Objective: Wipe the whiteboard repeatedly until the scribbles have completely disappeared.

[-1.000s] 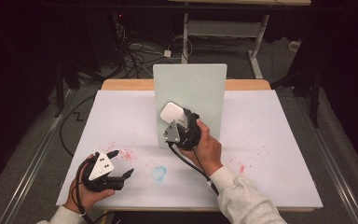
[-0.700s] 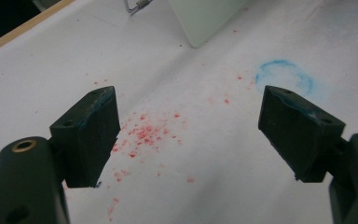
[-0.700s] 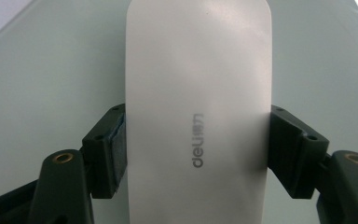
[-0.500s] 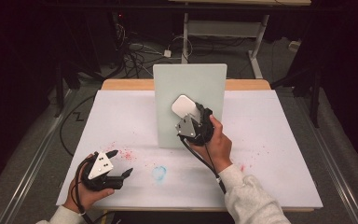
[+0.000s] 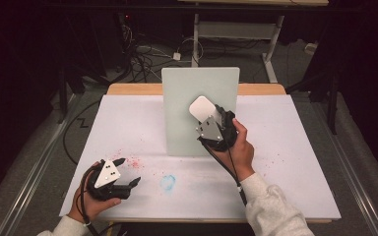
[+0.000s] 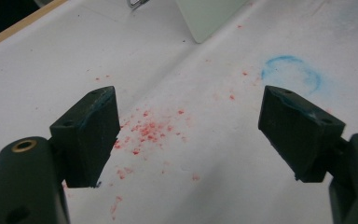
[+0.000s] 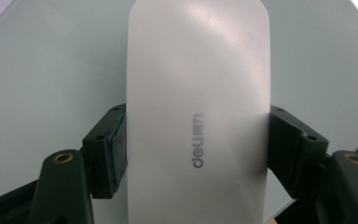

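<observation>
Meanwhile the right tool (image 5: 207, 114) is sitting higher against the upright pale green board (image 5: 177, 98) than it was a second ago, having climbed from the board's lower half toward its middle, and the white eraser (image 5: 201, 108) is riding up with it. The left tool (image 5: 123, 173) is resting where it was, near the surface's (image 5: 285, 147) front edge at about seven o'clock.

The right tool is clenching the white eraser: in the right gripper view the eraser (image 7: 198, 107) is running lengthwise between the two black jaws, pinched at both long sides, and sticking out toward twelve o'clock beyond them. Its flat face is lying against the board (image 7: 42, 70), though whether it is truly touching is hard to tell.

The right gripper view is showing grey "deli" lettering on the eraser, too small to read from the high view. The left gripper view is showing the left tool (image 6: 189, 126) spread wide and grasping nothing, with red specks (image 6: 149, 130) scattered between its jaws and a faint blue ring (image 6: 291, 72) at about one o'clock. The high view is placing that ring (image 5: 168, 182) between the two hands.
</observation>
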{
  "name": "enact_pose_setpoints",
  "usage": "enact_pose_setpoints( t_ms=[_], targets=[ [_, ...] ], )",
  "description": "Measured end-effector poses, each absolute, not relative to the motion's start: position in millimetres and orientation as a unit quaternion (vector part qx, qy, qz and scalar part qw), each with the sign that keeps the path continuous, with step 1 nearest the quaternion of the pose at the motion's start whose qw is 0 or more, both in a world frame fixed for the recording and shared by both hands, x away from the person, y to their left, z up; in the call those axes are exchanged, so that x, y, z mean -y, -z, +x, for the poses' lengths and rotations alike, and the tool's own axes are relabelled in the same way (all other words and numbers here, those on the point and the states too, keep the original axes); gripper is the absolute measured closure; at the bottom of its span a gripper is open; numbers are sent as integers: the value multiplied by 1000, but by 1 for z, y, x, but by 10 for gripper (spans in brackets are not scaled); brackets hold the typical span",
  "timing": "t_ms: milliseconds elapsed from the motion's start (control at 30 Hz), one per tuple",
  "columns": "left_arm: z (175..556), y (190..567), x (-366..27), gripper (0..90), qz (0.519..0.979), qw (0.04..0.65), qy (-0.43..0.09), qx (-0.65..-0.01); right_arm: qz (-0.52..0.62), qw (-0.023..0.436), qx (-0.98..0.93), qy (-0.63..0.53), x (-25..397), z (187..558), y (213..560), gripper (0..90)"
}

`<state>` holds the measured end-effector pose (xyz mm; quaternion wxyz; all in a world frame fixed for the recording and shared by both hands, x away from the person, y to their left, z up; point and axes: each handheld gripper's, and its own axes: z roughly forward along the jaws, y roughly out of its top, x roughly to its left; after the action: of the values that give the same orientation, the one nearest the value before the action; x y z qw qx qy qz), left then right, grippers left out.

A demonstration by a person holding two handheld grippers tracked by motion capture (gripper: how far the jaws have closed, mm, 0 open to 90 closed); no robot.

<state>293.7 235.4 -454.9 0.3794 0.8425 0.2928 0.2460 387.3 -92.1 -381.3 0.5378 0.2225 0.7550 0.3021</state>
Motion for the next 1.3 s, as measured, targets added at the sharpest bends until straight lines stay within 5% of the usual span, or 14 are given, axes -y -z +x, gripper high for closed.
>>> enact_pose_setpoints(
  t_ms=[667, 1300],
  targets=[
    [294, 457, -232, 196, 849, 369, -245, -289, 244, 528, -751, -314, 144, 364, 372, 310],
    [293, 457, -232, 196, 850, 368, -245, -285, 219, 487, -780, -327, 145, 347, 382, 310]
  ],
)
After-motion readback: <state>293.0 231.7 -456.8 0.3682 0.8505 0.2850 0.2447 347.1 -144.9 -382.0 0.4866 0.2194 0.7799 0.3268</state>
